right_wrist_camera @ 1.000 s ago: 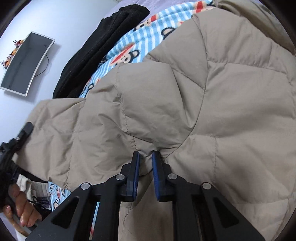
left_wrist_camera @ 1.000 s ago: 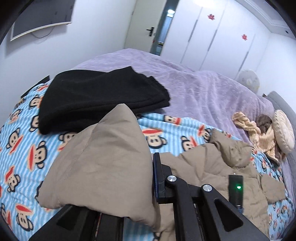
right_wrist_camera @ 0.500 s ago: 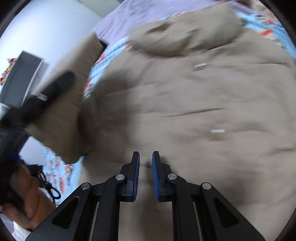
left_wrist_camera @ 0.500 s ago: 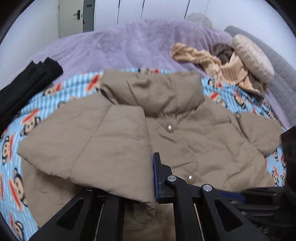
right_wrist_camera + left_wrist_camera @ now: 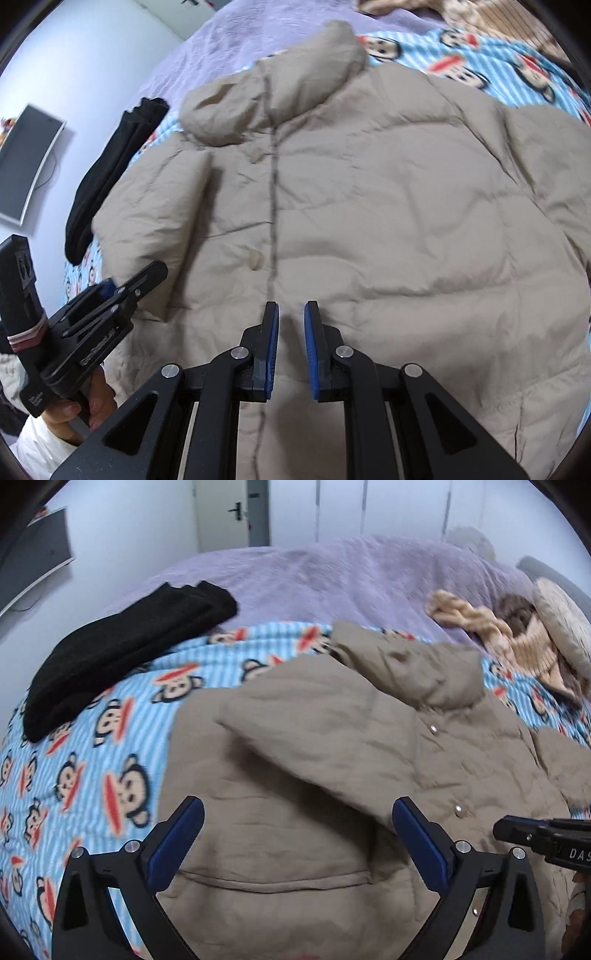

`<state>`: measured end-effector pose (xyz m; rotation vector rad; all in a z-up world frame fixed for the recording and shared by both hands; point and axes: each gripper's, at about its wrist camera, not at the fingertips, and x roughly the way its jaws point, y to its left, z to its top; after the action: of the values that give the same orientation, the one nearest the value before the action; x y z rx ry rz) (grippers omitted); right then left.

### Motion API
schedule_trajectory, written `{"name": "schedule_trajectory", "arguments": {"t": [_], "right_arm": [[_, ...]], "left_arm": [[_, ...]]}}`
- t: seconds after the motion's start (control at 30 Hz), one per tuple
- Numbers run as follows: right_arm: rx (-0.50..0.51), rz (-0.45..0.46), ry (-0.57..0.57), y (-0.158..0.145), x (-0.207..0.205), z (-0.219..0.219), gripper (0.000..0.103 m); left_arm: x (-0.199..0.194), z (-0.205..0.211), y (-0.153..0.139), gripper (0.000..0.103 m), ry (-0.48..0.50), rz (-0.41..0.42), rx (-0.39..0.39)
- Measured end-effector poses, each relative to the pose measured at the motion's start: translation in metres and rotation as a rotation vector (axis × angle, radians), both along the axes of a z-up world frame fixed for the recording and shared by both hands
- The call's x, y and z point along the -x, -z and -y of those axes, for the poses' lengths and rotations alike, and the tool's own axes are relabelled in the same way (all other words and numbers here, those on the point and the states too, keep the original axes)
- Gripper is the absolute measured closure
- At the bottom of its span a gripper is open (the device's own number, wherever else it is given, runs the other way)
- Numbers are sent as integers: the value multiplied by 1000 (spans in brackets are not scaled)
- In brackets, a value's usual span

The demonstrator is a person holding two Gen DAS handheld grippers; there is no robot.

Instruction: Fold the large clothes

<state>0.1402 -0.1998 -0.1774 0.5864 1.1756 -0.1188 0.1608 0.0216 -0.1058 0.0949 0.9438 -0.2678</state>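
A beige puffer jacket [image 5: 332,760] lies front-up on the blue monkey-print blanket [image 5: 92,746], collar away from me. Its left sleeve [image 5: 295,746] lies folded across the chest. My left gripper [image 5: 295,823] is open and empty just above the jacket's lower left part. The jacket fills the right wrist view [image 5: 388,221]. My right gripper [image 5: 291,317] hovers over the jacket's hem near the button line, jaws nearly closed with a narrow gap and nothing between them. The left gripper also shows in the right wrist view [image 5: 110,291], and the right gripper's tip in the left wrist view [image 5: 517,830].
A folded black garment [image 5: 122,646] lies on the blanket at the far left. A purple bedspread [image 5: 351,576] covers the bed beyond. Tan knitwear [image 5: 480,624] and a round cushion [image 5: 561,620] lie at the far right. A wall screen [image 5: 26,162] hangs to the left.
My left gripper has let go of the sleeve, which now lies across the jacket's chest, and its jaws have opened wide. My right gripper has steadied above the hem.
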Motion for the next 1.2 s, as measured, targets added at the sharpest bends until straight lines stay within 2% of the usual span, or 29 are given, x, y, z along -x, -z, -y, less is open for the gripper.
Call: {"name": "schedule_trajectory", "arguments": {"t": [0.07,0.13,0.17,0.2,0.23,0.27,0.3,0.33,0.4,0.47,0.57,0.63,0.67,0.7,0.73,0.77,0.87,0.97,1.03,1.1,1.17,1.2], "right_arm": [[26,13,-55,-8,-17,-15,87],[63,30,-113,-16,-38,-34,78],[82,43,-140,-21,-43,-42,61],[100,59,-163,-27,-46,-47,38],[124,84,-191,-32,-58,-60,29],[143,113,-219,-41,-51,-69,23],[168,143,-256,-49,-40,-77,23],[206,161,-300,-52,-51,-93,23],[294,167,-360,-57,-49,-115,23],[405,136,-415,-48,-64,-138,23],[549,116,-469,-29,-84,-159,23],[588,100,-448,-23,-91,-153,25],[569,107,-404,-25,-92,-140,36],[529,126,-354,-30,-89,-124,59],[487,139,-301,-34,-80,-104,69],[452,146,-253,-38,-71,-87,80],[285,167,-91,-38,-45,-31,86],[108,122,79,-16,-21,14,87],[-17,65,199,9,-8,39,87],[-162,59,313,32,7,60,91],[-280,73,377,41,16,71,91],[-294,67,379,40,17,72,89]], "left_arm": [[-15,-29,0,1,-70,-19,-7],[-33,-56,9,1,-140,-64,8],[-43,-71,14,1,-184,-95,42],[-54,-89,20,1,-224,-137,106],[-62,-100,28,1,-245,-176,169],[-72,-110,34,1,-262,-214,230],[-80,-117,40,1,-281,-242,278],[-87,-122,46,1,-287,-263,313],[-99,-122,55,1,-278,-298,349],[-110,-116,62,1,-253,-325,367],[-120,-105,70,2,-244,-337,354],[-125,-100,72,26,-241,-326,363],[-126,-98,71,49,-233,-324,374],[-125,-96,69,72,-221,-311,394],[-124,-92,64,74,-215,-289,381],[-123,-87,60,74,-211,-256,339],[-118,-70,51,74,-168,-166,189],[-119,-59,61,74,-138,-132,57],[-119,-58,64,70,-145,-114,-5],[-116,-61,59,65,-173,-87,-47],[-112,-67,49,58,-206,-55,-88],[-109,-73,41,58,-218,-33,-98]]}}
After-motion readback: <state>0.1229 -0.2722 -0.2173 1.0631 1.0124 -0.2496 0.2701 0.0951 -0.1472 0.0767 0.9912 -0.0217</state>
